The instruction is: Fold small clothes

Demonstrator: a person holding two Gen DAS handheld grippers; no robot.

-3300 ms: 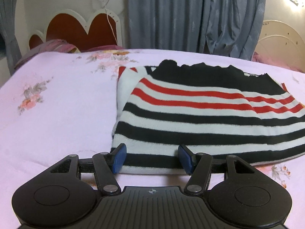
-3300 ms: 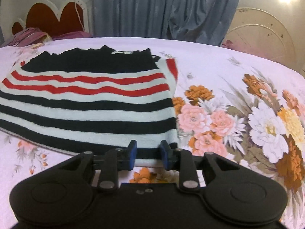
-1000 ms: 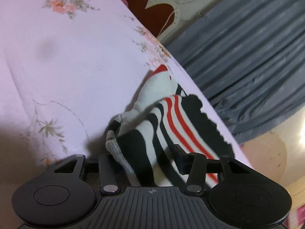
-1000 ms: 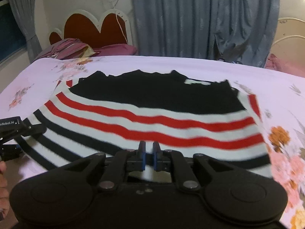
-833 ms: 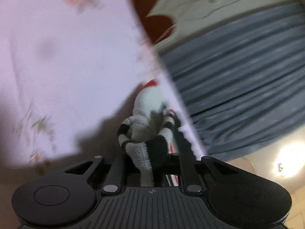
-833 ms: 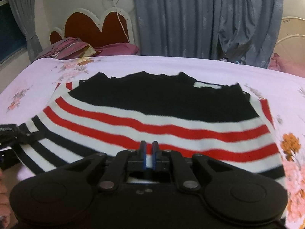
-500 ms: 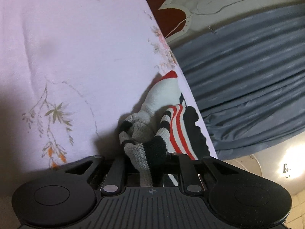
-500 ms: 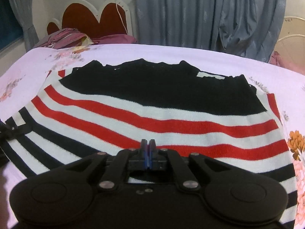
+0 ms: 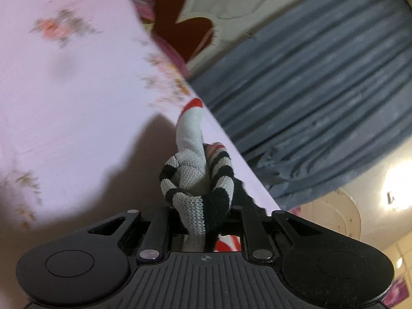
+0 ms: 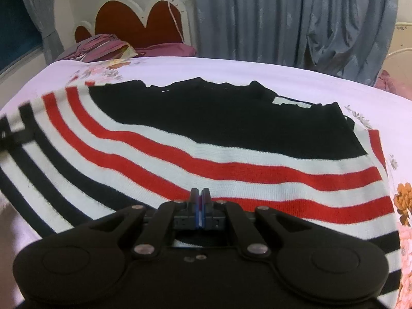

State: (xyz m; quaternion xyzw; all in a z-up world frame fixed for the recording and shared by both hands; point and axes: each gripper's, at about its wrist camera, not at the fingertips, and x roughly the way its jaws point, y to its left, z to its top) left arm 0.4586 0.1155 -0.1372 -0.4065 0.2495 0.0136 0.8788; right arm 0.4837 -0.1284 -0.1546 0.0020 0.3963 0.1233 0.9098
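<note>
**Striped sweater gripped at its near hem, fold just starting**

Striped sweater (image 10: 231,170), knitted in black, white and red bands, lies spread on a bed covered by a pale pink floral sheet (image 10: 296,79). A red heart-shaped headboard (image 10: 139,23) stands beyond the sweater's far edge, with grey-blue curtains (image 10: 283,18) beside it.

2 hand-held grippers work at the sweater's near hem. The left hand-held gripper (image 9: 199,221) has just been closing, and its jaws now pinch a bunched fold of the knit at the sweater's left corner, lifted clear of the sheet. The right hand-held gripper (image 10: 199,206) sits at the middle of the near hem with its blue pads pressed fully together. Whether any cloth is caught between them cannot be told, since the hem lies hidden under the tool.

Judging by the layout, the task is at an early stage. The far part of the sweater lies flat and no finished crease shows. Carrying the near edge across the sweater and smoothing it remain to be done.
</note>
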